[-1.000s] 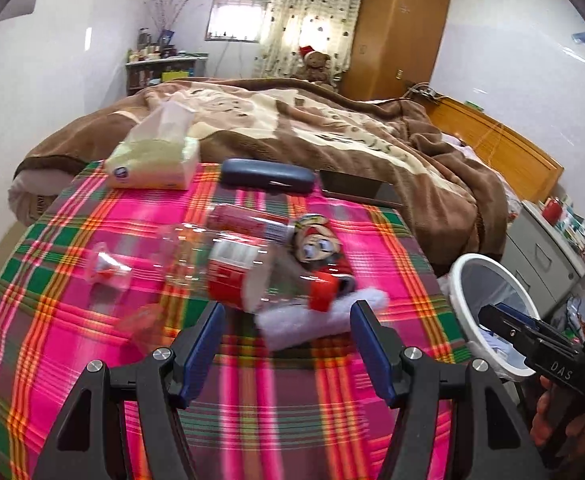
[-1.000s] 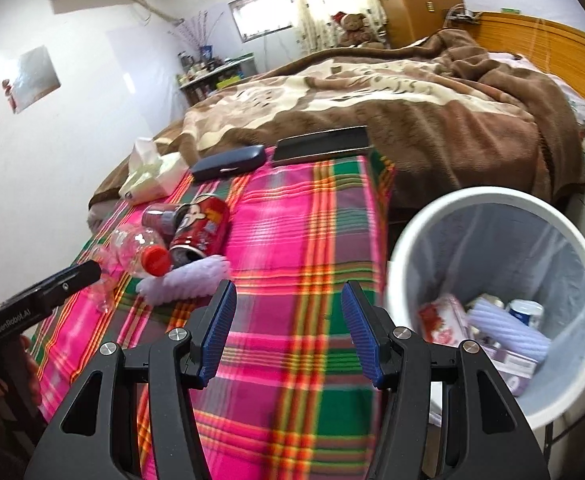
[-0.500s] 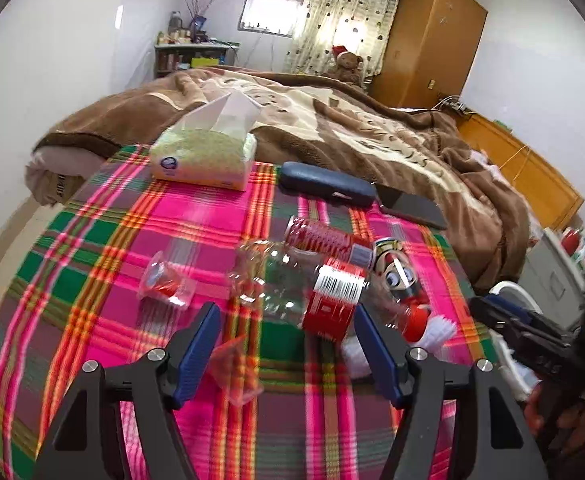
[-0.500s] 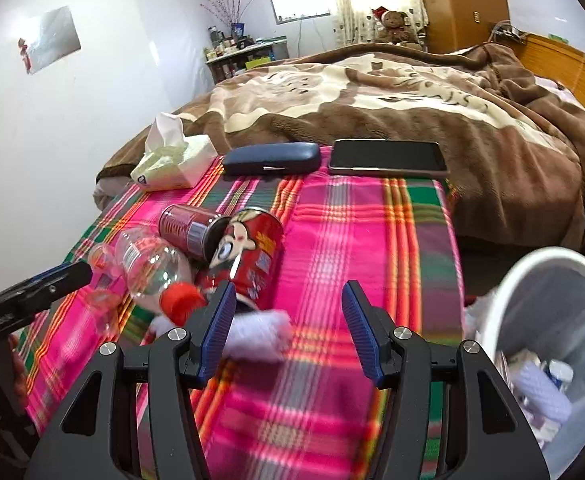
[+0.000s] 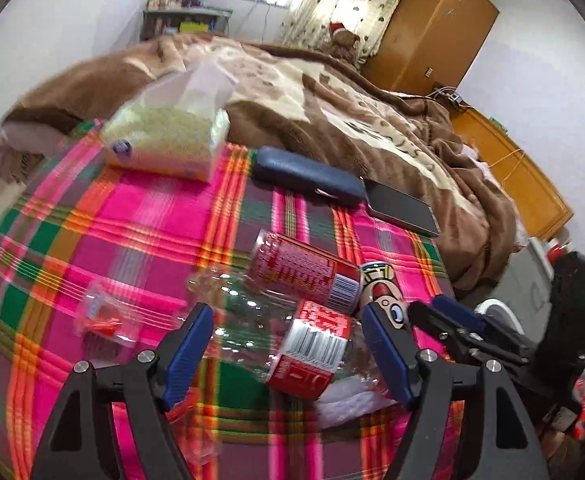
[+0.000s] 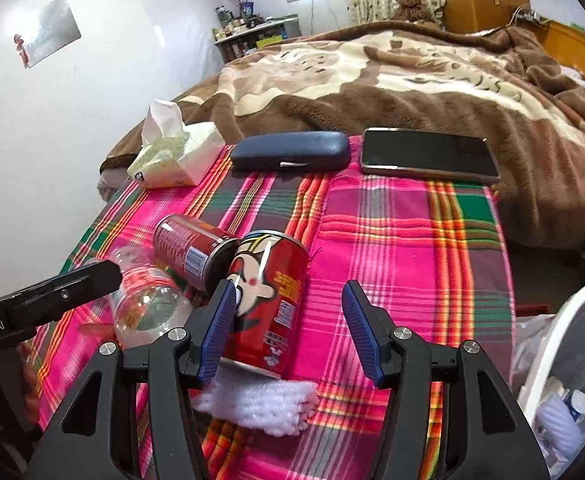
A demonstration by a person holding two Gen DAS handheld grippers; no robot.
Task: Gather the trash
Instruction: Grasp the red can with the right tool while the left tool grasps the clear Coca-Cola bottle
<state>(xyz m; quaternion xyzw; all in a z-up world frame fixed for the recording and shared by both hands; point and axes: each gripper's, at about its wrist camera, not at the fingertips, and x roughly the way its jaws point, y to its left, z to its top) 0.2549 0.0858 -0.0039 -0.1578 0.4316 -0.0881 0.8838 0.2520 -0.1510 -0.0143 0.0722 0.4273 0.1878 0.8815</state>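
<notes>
Left hand-held gripper (image 5: pixel 288 350): jaws just widened, now open, framing the clear plastic bottle (image 5: pixel 288 340) lying on the plaid-covered table (image 5: pixel 152 220); no pad contact seen. Right hand-held gripper (image 6: pixel 288 332): open, unladen, cartoon can (image 6: pixel 270 300) beside its 9 o'clock finger. Trash bin (image 6: pixel 560 344) noted at 4 o'clock.

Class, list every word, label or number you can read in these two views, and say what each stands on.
"enRobot.AI", cut off at the edge: on the left gripper.
Cans: print and barcodes too small to read.
Bottle label: blurred.
Tissue pack logo: unreadable.
</notes>
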